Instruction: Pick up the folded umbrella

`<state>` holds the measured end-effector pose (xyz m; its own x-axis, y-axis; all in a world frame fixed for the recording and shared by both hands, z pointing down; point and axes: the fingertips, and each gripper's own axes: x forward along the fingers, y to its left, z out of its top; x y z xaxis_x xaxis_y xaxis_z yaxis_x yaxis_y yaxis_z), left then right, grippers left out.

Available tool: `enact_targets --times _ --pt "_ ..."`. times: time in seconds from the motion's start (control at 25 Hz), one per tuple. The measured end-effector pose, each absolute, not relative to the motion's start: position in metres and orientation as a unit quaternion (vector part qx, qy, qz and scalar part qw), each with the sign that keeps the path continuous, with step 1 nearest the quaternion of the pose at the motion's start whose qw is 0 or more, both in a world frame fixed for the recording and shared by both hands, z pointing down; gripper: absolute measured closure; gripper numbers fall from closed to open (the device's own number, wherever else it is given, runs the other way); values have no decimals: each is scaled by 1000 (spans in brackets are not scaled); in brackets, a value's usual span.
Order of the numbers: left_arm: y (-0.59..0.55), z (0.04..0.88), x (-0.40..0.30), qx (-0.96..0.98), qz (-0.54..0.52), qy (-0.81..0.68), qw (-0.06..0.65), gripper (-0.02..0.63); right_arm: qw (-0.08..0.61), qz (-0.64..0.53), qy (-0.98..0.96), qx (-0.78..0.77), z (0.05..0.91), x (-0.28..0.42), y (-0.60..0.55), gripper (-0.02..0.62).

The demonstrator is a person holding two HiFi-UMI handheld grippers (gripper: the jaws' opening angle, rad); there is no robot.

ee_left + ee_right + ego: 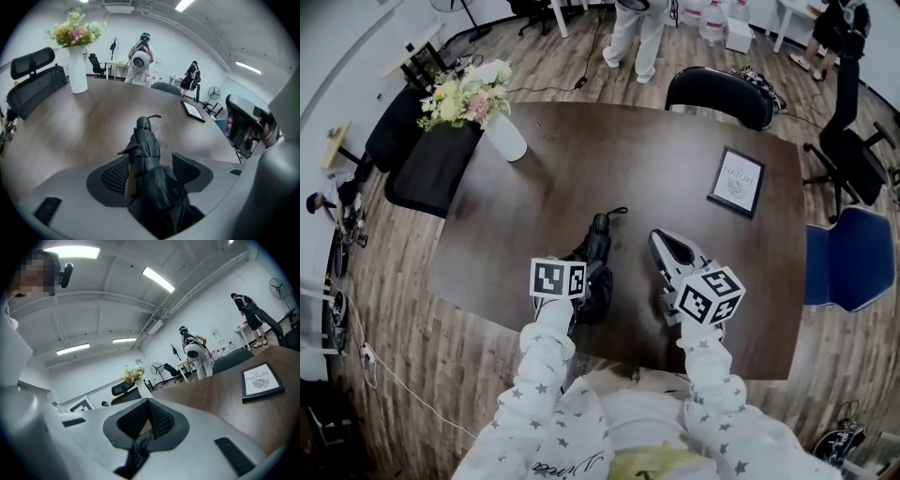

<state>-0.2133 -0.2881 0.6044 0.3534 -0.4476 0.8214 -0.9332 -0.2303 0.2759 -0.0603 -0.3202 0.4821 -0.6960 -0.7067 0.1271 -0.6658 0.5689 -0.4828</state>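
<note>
The folded black umbrella (598,246) lies on the dark wooden table (675,159), its handle and wrist strap pointing away from me. In the left gripper view the umbrella (146,154) runs lengthwise between the jaws of my left gripper (151,161). Those jaws stand wide, and a small gap shows beside the right pad (187,168). My left gripper (586,286) sits over the umbrella's near end. My right gripper (664,242) hovers to the umbrella's right, apart from it. In its own view the right gripper (149,403) has its tips together, and something dark shows low between the pads.
A white vase of flowers (502,131) stands at the table's far left and a framed picture (737,181) at the far right. Black chairs (717,94) and a blue chair (848,258) ring the table. A person (637,28) stands beyond it.
</note>
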Motion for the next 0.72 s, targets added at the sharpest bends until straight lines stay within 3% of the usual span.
enact_targets --times 0.24,0.72 --pt "-296 639 -209 686 361 -455 438 299 42 -268 874 -403 492 -52 -323 574" --pt "-298 664 -198 680 396 -426 447 299 43 -281 861 -422 501 -38 -326 574"
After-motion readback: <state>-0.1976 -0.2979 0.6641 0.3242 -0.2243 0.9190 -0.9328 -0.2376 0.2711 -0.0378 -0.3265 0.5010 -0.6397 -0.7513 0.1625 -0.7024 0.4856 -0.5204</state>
